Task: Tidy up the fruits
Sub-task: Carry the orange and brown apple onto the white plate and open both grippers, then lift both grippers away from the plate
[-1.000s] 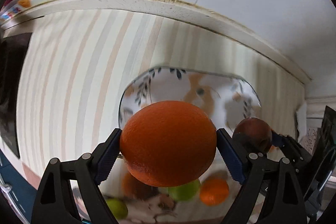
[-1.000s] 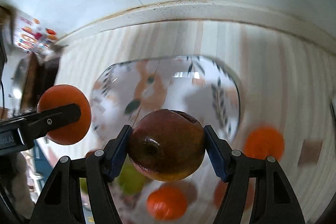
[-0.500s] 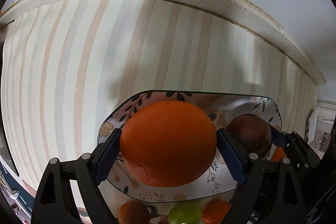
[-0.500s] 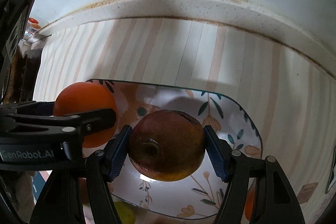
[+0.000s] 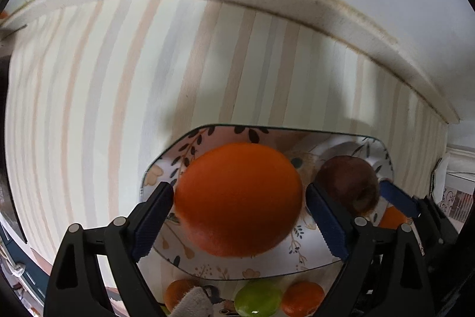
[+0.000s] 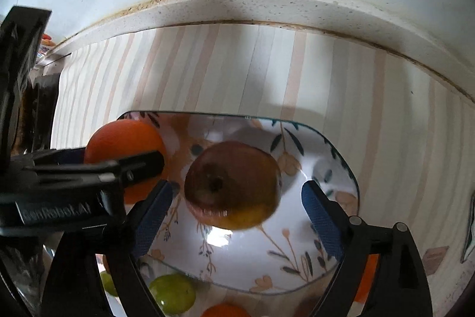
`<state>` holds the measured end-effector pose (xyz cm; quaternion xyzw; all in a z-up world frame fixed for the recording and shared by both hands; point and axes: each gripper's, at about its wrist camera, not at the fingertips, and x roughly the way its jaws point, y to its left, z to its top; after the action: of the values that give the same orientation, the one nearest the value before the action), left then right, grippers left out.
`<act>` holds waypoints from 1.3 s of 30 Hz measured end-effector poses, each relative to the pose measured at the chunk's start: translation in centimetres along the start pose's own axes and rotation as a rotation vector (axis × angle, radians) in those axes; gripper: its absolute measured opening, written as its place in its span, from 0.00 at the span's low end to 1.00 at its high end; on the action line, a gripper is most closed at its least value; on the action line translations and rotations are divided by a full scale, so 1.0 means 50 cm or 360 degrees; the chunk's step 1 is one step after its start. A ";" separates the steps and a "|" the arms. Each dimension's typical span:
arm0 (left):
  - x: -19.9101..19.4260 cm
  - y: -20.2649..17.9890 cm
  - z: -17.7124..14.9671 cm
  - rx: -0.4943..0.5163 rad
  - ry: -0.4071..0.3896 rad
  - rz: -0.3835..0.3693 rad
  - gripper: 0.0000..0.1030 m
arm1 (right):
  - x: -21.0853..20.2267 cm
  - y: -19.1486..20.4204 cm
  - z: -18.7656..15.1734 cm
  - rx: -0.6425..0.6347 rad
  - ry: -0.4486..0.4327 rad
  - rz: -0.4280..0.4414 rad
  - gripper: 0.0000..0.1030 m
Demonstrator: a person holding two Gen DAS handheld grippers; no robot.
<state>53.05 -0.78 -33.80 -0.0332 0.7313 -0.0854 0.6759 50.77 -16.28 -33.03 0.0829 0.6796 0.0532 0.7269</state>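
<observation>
A flowered plate lies on the striped tablecloth. My left gripper is shut on a large orange just above the plate's left part; the orange also shows in the right wrist view. My right gripper is open. A dark red apple sits between its spread pads, apart from both, over the middle of the plate; it is blurred. The apple also shows in the left wrist view.
Loose fruit lies in front of the plate: a green one, small oranges and another orange at the right. A white ledge and wall bound the table behind.
My right gripper has opened and let go of the apple, which now sits lower over the plate. Both grippers have moved forward and down. The left still grips the orange.
</observation>
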 end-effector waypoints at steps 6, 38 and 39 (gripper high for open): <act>-0.064 -0.005 -0.033 -0.0005 -0.0116 0.0042 0.89 | -0.051 0.005 -0.042 0.0019 -0.0015 -0.0049 0.88; -0.337 -0.018 -0.451 0.0031 -0.0777 0.0199 0.89 | -0.388 0.074 -0.375 -0.0020 -0.0445 -0.0138 0.88; -0.340 -0.017 -0.455 0.0025 -0.0785 0.0196 0.89 | -0.393 0.075 -0.380 -0.0014 -0.0453 -0.0125 0.88</act>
<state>31.83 2.98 -15.30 -0.0031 0.5442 -0.0392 0.8380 30.57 -15.44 -14.24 0.0596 0.5721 0.0154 0.8179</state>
